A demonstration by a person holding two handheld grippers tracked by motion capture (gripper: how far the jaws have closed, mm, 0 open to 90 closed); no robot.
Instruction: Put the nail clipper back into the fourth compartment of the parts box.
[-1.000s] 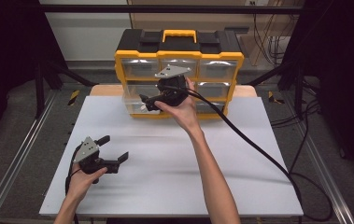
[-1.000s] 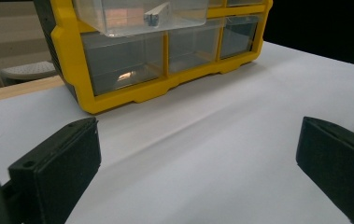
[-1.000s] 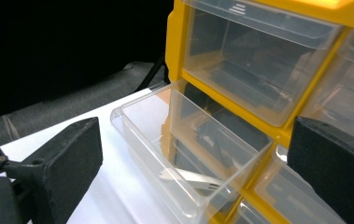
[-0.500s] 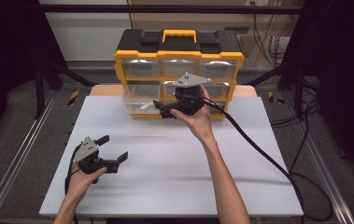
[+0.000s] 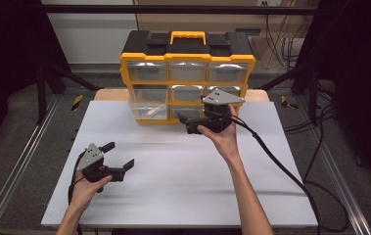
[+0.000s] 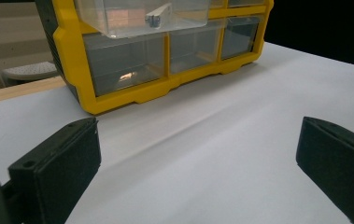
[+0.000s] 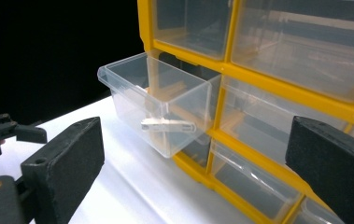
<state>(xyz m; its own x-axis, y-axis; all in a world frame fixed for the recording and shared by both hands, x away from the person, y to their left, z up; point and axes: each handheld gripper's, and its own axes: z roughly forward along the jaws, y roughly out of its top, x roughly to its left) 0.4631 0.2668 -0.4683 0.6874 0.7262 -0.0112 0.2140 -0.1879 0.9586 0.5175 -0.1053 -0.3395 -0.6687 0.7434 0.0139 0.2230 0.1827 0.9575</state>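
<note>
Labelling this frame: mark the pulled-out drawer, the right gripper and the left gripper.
pulled-out drawer (image 7: 165, 116): right gripper view, its clear front wall.
right gripper (image 5: 185, 122): high view, between its open fingertips.
left gripper (image 5: 119, 155): high view, between its open fingertips.

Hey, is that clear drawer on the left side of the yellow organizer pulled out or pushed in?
Pulled out. The clear drawer juts well forward of the yellow organizer frame, while its neighbours sit flush.

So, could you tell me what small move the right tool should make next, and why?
Probably ease the right tool left toward the pulled-out clear drawer of the yellow organiser. Its jaws stand open and empty just off the drawer, which juts from the middle row, so reaching in or pushing it shut looks like the likely follow-up. The left tool rests open on the table.
</note>
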